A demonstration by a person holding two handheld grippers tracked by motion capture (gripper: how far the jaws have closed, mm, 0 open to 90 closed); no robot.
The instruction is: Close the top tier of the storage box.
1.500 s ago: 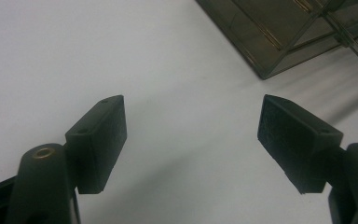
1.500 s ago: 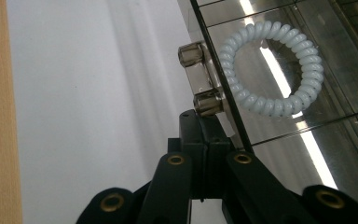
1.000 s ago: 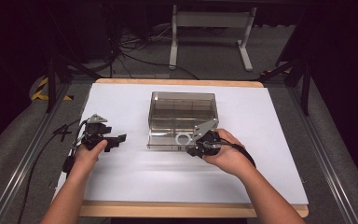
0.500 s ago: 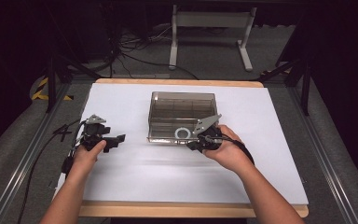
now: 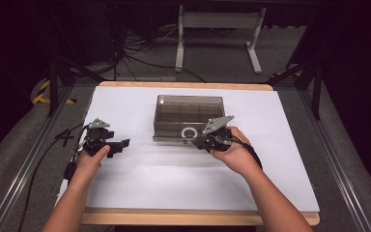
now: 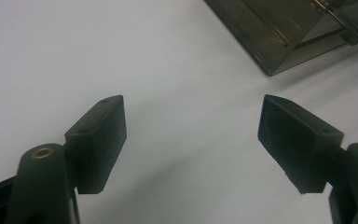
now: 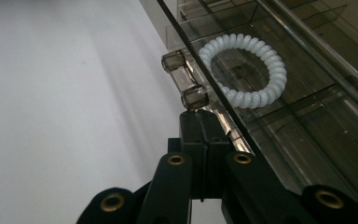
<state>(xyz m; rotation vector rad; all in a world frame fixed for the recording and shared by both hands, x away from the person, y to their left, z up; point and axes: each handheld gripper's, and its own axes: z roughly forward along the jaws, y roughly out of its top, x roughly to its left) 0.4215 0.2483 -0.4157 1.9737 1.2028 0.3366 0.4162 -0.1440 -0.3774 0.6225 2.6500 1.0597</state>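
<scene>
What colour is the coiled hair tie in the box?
White; the hair tie shows best in the right gripper view, inside the smoky clear box.

Both forearms enter from bottom of high view, bare, angled fwd over the table.

Left hand [image 5: 88, 159]: wrapped round body of left gripper [image 5: 121, 143], wrist straight, gripper held low and roughly level, nose pointing toward centre. Jaws wide apart in left gripper view, pads [image 6: 100, 140] facing each other, nothing between them. Grey plate on top, cable trailing off to the left.

Right hand [image 5: 235, 153]: gripping body of right gripper [image 5: 196, 141], wrist bent slightly inward, nose pointing left. Jaws fully closed in right gripper view, pads pressed flat together, tips [image 7: 199, 122] up. Grey plate tilted upward.
</scene>
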